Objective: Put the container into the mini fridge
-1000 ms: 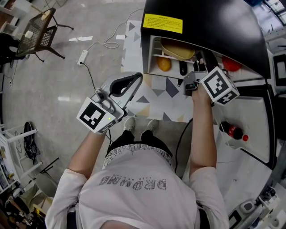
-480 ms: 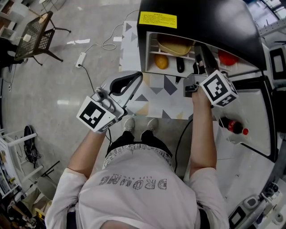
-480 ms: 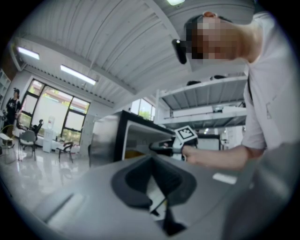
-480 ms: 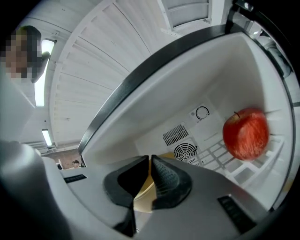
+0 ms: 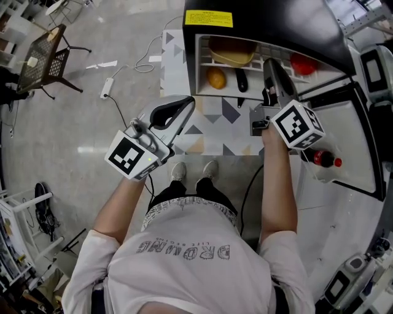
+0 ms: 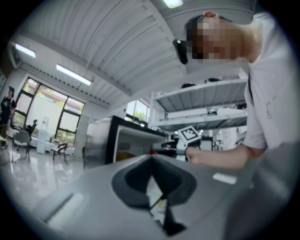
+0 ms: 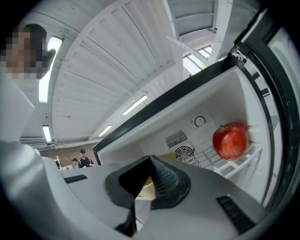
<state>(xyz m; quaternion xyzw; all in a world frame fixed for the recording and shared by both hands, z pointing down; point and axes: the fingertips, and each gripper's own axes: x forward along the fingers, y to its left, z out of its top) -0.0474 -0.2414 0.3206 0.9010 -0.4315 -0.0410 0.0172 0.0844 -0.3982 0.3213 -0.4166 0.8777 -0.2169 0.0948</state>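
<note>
The black mini fridge (image 5: 264,15) stands open on the floor ahead of me. A yellow container (image 5: 232,52) rests on its upper wire shelf, with nothing gripping it. My right gripper (image 5: 268,61) points into the fridge mouth just right of the container, shut and empty. In the right gripper view a strip of the yellow container (image 7: 148,185) shows behind the right gripper (image 7: 151,158), and a red apple (image 7: 230,140) lies on the white rack. My left gripper (image 5: 191,100) hangs shut and empty above the patterned mat (image 5: 215,126), well short of the fridge. The left gripper (image 6: 151,157) faces the fridge (image 6: 121,140).
An orange (image 5: 215,78) and a black item (image 5: 241,80) lie under the container; the apple (image 5: 304,63) sits to their right. The open fridge door (image 5: 350,135) at right carries a cola bottle (image 5: 325,160). A power strip (image 5: 107,88) and a chair (image 5: 46,58) stand at left.
My right gripper has drawn back a little from the fridge opening, so more of its jaws shows. The left gripper has stayed where it was.
</note>
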